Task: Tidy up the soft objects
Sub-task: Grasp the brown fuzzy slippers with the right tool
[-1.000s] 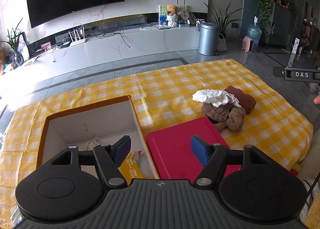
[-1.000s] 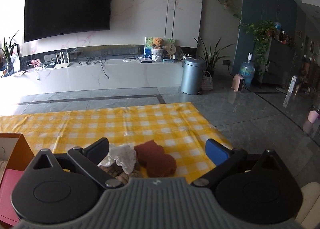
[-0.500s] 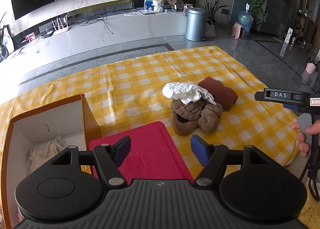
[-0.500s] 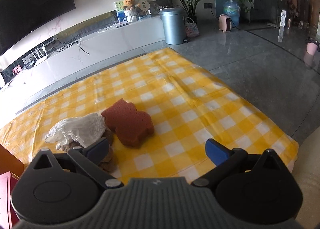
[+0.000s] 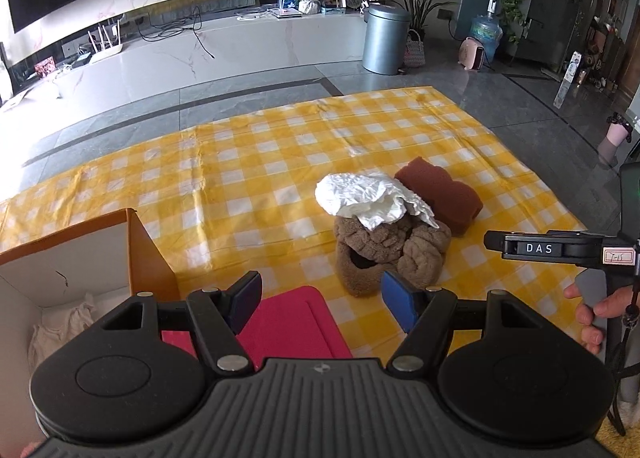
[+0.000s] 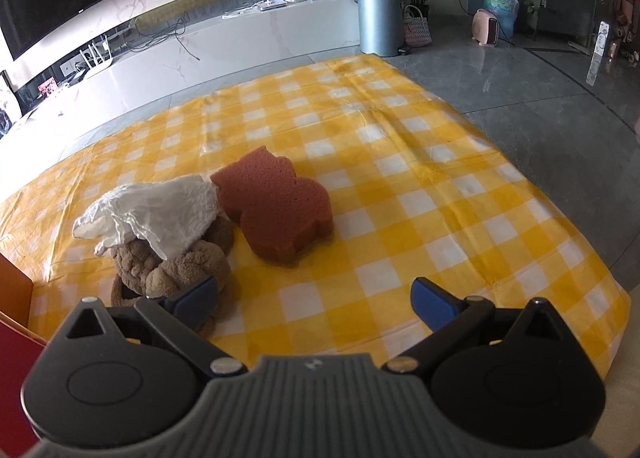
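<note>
A crumpled white cloth point(image 5: 370, 200) point(image 6: 154, 216) lies on top of a brown fuzzy plush point(image 5: 386, 254) point(image 6: 172, 268). Right beside them rests a reddish-brown bear-shaped sponge point(image 5: 440, 196) point(image 6: 278, 206). All sit on a yellow checked cloth point(image 5: 256, 174) point(image 6: 420, 218). My left gripper point(image 5: 320, 300) is open and empty, just short of the plush, over a red lid point(image 5: 288, 324). My right gripper point(image 6: 316, 300) is open and empty, low over the cloth in front of the sponge; its left finger is close to the plush. An orange box point(image 5: 148, 254) at left holds a pale cloth point(image 5: 60, 328).
The right hand-held gripper point(image 5: 560, 250) with a hand point(image 5: 596, 314) on it shows at the right in the left wrist view. Beyond the checked cloth lie grey floor tiles, a white TV bench point(image 5: 200, 54), a metal bin point(image 5: 386, 38) and plants.
Both grippers have come down and forward toward the pile of soft things. The left one swung right, away from the box. The pile now looks larger and closer in both views.
</note>
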Demonstrator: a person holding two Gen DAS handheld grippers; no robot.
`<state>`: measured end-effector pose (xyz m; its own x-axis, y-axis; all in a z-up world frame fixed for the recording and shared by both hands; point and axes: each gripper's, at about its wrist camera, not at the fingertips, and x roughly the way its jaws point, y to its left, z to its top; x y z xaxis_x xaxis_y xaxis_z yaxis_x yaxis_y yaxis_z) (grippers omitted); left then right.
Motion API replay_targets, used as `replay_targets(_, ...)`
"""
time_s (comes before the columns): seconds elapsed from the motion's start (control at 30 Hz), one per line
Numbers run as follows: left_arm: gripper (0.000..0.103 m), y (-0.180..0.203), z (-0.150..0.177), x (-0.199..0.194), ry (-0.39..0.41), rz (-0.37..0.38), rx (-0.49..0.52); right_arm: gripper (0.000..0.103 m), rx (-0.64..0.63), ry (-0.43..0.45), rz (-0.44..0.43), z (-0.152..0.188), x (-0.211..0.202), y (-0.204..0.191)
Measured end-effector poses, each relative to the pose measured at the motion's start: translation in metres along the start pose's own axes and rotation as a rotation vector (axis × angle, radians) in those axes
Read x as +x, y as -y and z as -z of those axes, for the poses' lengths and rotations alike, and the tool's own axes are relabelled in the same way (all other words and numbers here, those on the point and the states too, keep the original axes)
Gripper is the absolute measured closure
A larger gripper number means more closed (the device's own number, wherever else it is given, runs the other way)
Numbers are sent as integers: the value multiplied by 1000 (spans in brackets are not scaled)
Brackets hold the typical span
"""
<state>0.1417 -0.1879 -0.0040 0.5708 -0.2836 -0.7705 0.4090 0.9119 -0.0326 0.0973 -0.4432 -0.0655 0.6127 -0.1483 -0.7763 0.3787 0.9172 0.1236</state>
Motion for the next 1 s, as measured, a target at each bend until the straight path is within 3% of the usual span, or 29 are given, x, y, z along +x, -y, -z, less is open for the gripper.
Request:
replay_targets(0.13,22,-3,2,2,-11,-9,13,3,-16,-12,-23,-2,13,-7)
replay_targets(0.2,22,-3,3,2,-16,-13,12,3,-46,18,-83,-3,9,-18)
replay_targets(0.3,22,-6,3,0,-20,-8,1,3,-177,68,-184,-1,-2,-42)
replay_targets(0.37,22,-8,2,-4,-17,-2,4,3,-255,41,-230,2,-1,-58)
replay_targets(0.53,22,-15,1,-13,11,-25,20,4,-338,-57,-158,3,31,-92)
replay_targets(0.63,22,-17,0,-16,11,-46,44,27,-374,-81,-88,7,47,-98)
replay_targets(0.67,22,-19,0,-17,17,-45,45,49,-381,-85,-96,8,47,-97)
replay_targets(0.77,22,-23,1,-22,21,-37,40,61,-394,-120,-116,13,40,-91)
replay_targets(0.97,22,-34,0,-30,13,-32,18,62,-494,-168,-94,31,11,-87)
replay_targets(1.0,22,-35,0,-32,14,-30,19,58,-486,-172,-81,35,7,-85)
